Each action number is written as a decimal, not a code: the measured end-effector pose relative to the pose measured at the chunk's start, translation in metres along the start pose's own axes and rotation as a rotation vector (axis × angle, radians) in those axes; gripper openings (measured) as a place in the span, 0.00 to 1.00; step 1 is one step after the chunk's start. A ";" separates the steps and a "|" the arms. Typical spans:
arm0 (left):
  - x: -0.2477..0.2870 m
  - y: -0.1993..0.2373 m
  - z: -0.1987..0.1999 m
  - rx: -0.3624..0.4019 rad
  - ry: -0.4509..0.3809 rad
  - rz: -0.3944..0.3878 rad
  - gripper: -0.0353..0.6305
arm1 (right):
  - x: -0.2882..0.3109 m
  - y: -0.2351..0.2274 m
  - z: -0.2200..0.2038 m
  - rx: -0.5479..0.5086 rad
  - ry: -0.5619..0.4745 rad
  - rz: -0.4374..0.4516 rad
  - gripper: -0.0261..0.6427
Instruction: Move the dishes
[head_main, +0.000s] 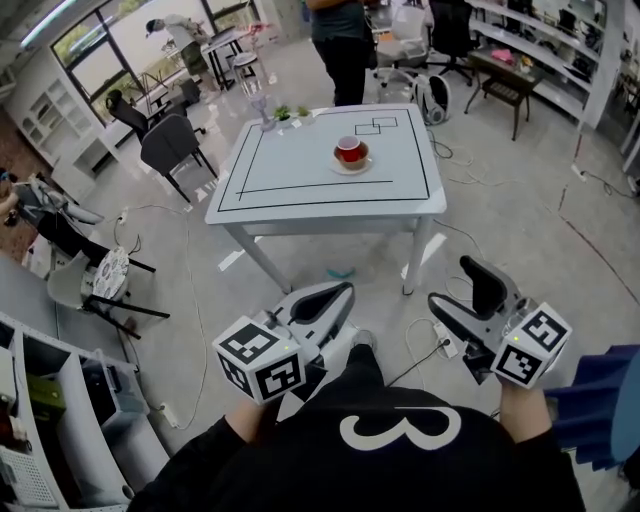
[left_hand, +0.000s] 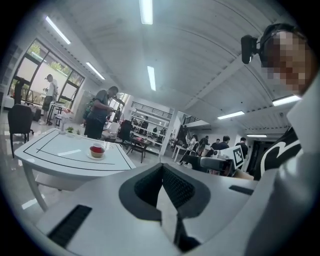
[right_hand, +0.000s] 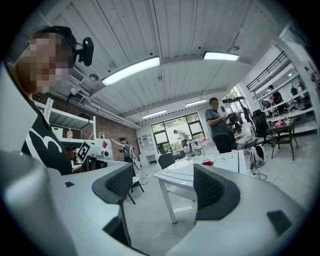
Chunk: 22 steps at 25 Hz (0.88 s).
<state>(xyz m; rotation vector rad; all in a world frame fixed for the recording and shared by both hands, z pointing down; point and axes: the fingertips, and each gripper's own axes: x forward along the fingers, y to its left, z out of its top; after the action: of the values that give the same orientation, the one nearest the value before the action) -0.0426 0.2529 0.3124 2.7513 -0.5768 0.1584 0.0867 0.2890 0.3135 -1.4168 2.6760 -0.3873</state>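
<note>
A red cup (head_main: 351, 150) stands on a small saucer (head_main: 352, 165) near the far middle of a white table (head_main: 300, 190) marked with black lines. Both grippers hang in the air well short of the table's near edge. My left gripper (head_main: 345, 290) is shut, its jaws meeting with nothing between them (left_hand: 162, 172). My right gripper (head_main: 455, 285) is open, its jaws wide apart and empty (right_hand: 165, 182). The cup shows small and distant in the left gripper view (left_hand: 97, 150) and in the right gripper view (right_hand: 208, 163).
A person (head_main: 340, 40) stands at the table's far side. Small plants and a glass (head_main: 282, 114) sit at its far left corner. Dark chairs (head_main: 175, 145) stand to the left, a backpack (head_main: 432, 97) to the right. Cables (head_main: 430, 345) lie on the floor beside the table leg.
</note>
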 end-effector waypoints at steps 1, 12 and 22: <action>0.002 0.006 0.001 -0.002 0.001 0.005 0.06 | 0.005 -0.005 0.000 0.002 0.004 0.000 0.58; 0.067 0.098 0.024 -0.047 0.026 0.004 0.06 | 0.087 -0.086 0.009 0.041 0.028 -0.006 0.58; 0.153 0.230 0.061 -0.095 0.086 -0.020 0.06 | 0.202 -0.192 0.023 0.117 0.072 -0.056 0.58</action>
<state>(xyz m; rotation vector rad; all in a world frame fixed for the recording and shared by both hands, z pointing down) 0.0052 -0.0238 0.3482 2.6436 -0.5201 0.2368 0.1307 0.0155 0.3495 -1.4737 2.6240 -0.5996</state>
